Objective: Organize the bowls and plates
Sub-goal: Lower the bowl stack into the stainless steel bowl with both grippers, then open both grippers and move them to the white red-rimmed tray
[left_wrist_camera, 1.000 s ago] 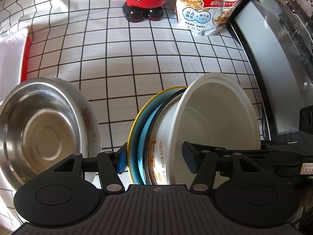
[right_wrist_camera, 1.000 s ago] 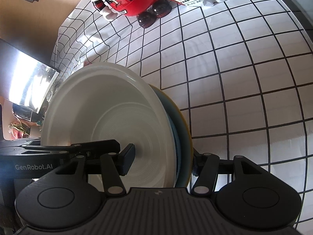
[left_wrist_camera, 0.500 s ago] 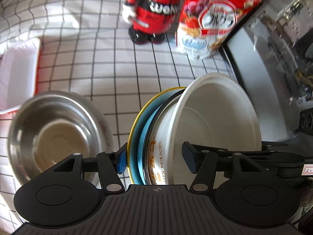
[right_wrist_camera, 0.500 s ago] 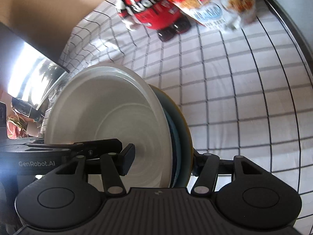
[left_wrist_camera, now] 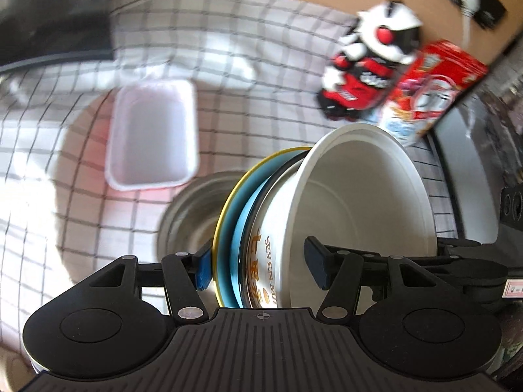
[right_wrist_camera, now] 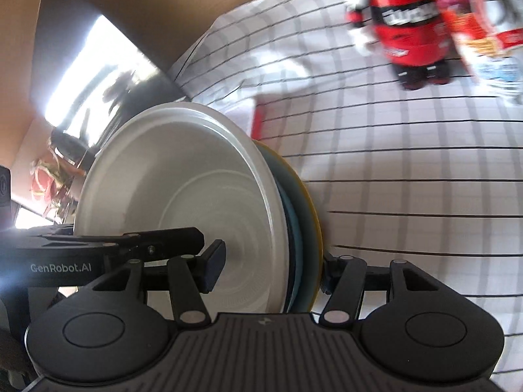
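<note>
Now | left tool (left_wrist_camera: 258,269) and right tool (right_wrist_camera: 273,269) both clamp the bowl-and-plate stack (left_wrist_camera: 294,228) | stiff, probably light, slippery | grip opposite rims

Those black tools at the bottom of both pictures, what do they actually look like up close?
Each is a handheld two-finger gripper in matt black plastic. The left gripper has a ribbed base plate, two rounded discs at the sides, angled linkage bars with silver rivets, and blue pads on its fingertips. The right gripper is built the same, its pads looking darker. White GenRobot.AI lettering marks the gripper body seen beside it. No hands or sleeves show.
</note>
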The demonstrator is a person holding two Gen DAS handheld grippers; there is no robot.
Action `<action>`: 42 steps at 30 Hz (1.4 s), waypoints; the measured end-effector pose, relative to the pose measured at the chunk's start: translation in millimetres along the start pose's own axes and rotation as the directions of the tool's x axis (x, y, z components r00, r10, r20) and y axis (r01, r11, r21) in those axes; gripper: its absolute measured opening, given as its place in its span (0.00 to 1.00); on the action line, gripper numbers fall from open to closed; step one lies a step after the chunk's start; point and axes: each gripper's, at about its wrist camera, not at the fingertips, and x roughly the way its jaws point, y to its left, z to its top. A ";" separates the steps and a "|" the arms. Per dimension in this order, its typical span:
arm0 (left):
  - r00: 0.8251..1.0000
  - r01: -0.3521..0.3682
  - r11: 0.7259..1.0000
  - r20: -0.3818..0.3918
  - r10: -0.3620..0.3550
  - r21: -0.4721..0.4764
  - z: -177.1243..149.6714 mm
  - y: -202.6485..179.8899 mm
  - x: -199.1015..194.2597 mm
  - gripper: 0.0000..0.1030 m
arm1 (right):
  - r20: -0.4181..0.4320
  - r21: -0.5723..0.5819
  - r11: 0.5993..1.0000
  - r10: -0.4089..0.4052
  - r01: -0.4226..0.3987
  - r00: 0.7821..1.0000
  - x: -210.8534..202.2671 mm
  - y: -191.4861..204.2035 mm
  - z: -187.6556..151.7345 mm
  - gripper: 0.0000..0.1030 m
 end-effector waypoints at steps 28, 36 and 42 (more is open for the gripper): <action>0.997 0.058 0.998 0.042 -0.059 0.020 -4.4 57.6 21.8 0.33 | -0.106 -0.116 0.968 -0.234 0.222 0.966 72.9 29.9 10.1 0.60; 0.998 0.004 1.000 0.059 -0.006 0.029 -12.9 58.1 15.7 0.30 | -0.056 -0.173 0.954 -0.259 0.246 0.964 59.1 38.5 7.6 0.59; 0.996 0.041 0.999 0.075 -0.041 -0.003 -18.3 66.7 8.6 0.30 | -0.013 -0.167 0.942 -0.297 0.290 0.955 46.0 41.9 3.9 0.60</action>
